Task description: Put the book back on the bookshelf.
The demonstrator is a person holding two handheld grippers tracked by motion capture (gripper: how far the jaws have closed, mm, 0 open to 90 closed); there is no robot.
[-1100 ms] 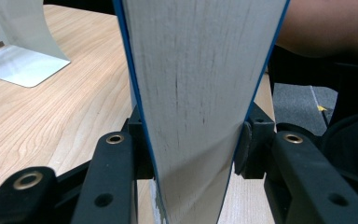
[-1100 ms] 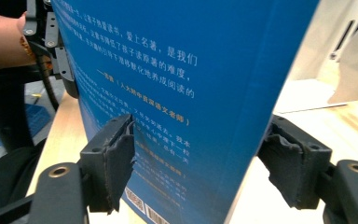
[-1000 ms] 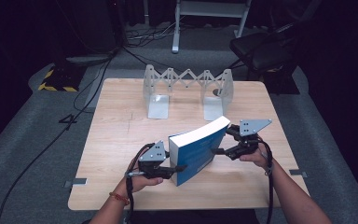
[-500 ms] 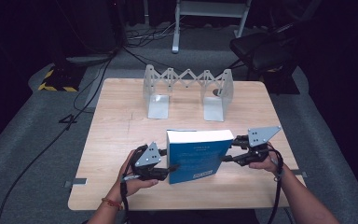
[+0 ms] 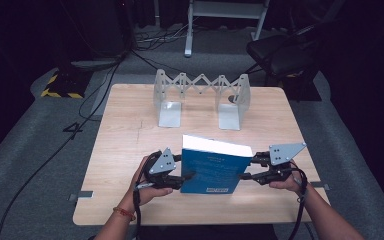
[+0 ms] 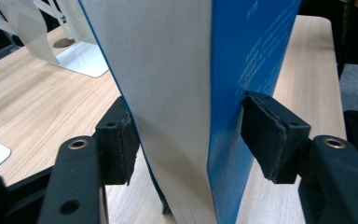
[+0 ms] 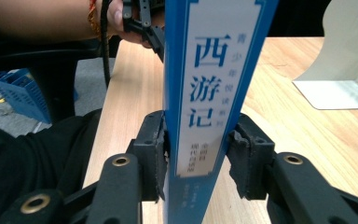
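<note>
I stand the blue book [image 5: 212, 167] upright on the worktop [image 5: 130, 135], between my two tools, so it can go on to the folding bookend rack [image 5: 202, 97] beyond them. My right tool [image 5: 252, 169] has just been closing and clamps the spine, pads on both covers; its own view shows the title strip [image 7: 205, 93]. My left tool [image 5: 182, 180] has just been opening: its view shows the jaws apart around the page edge [image 6: 168, 93], a gap at the far pad.
</note>
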